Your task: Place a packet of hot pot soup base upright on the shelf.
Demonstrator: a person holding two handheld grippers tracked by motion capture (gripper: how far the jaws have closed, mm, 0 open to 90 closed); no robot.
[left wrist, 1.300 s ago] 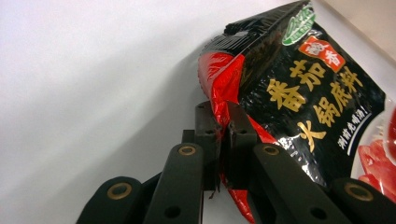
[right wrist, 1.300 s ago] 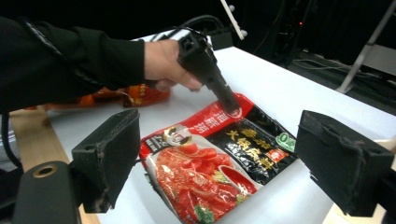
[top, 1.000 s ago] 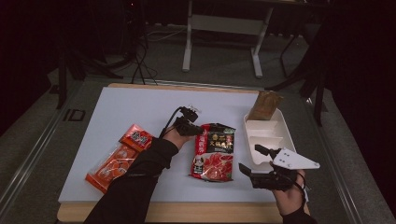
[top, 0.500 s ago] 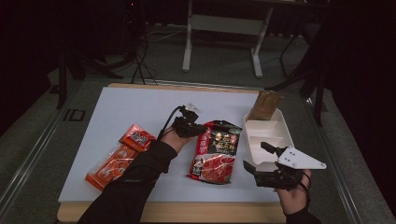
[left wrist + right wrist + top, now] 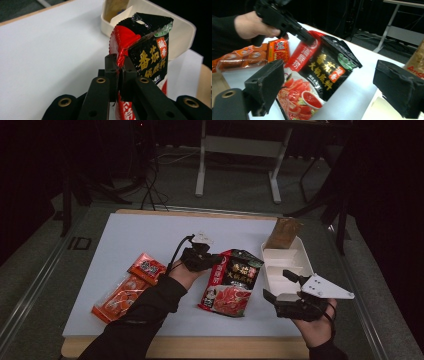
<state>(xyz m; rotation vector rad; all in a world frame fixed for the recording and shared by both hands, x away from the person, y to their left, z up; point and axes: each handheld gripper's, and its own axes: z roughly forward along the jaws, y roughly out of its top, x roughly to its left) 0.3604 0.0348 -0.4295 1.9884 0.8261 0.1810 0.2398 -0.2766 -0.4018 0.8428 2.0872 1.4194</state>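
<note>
- The left tool [image 5: 119, 68] is clamped on the upper edge of the red-and-black pouch [image 5: 231, 281], tilting it off the surface [image 5: 130, 232] beside the white tray [image 5: 287, 262].
- The right tool [image 5: 282, 285] hovers near, jaws wide, empty.
- Next, likely: carry the pouch over the tray without letting it slip.

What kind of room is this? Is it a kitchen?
Probably not a kitchen; more likely a dark workshop or studio. A white table stands on a grey floor, cables trail behind it, and a metal stand sits at the back.
</note>
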